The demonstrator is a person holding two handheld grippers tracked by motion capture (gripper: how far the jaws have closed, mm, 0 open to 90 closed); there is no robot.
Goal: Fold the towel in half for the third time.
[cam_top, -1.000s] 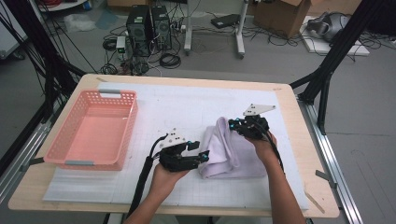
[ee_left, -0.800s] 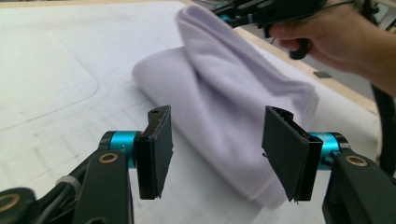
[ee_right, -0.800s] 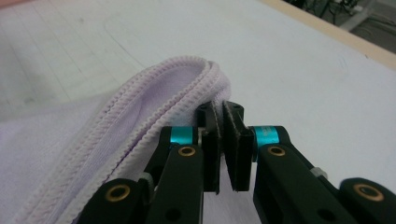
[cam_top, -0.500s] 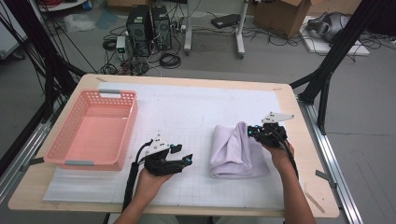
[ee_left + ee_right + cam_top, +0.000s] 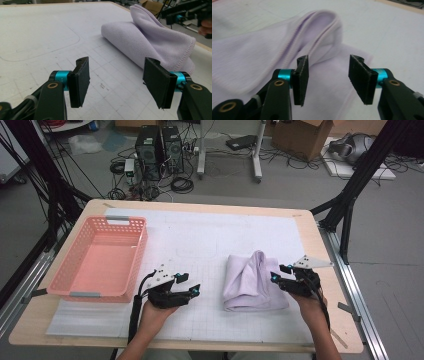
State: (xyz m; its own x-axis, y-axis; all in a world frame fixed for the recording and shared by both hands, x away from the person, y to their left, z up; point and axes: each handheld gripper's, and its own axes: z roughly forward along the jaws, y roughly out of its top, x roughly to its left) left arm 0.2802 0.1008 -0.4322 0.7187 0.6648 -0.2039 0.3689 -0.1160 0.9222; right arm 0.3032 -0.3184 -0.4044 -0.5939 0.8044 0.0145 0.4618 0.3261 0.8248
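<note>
Lilac cloth [image 5: 255, 282] lies folded and bunched, one fold raised.

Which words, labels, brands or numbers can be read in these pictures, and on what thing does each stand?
None can be read.
The towel, the basket, the mat and both claws, left and right, bear no text.
The boxes on the floor are too small and blurred to tell.

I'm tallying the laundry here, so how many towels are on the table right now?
1. A folded lilac towel lies on the white mat, right of centre, between the left gripper and the right gripper. The pink basket looks empty.
</note>
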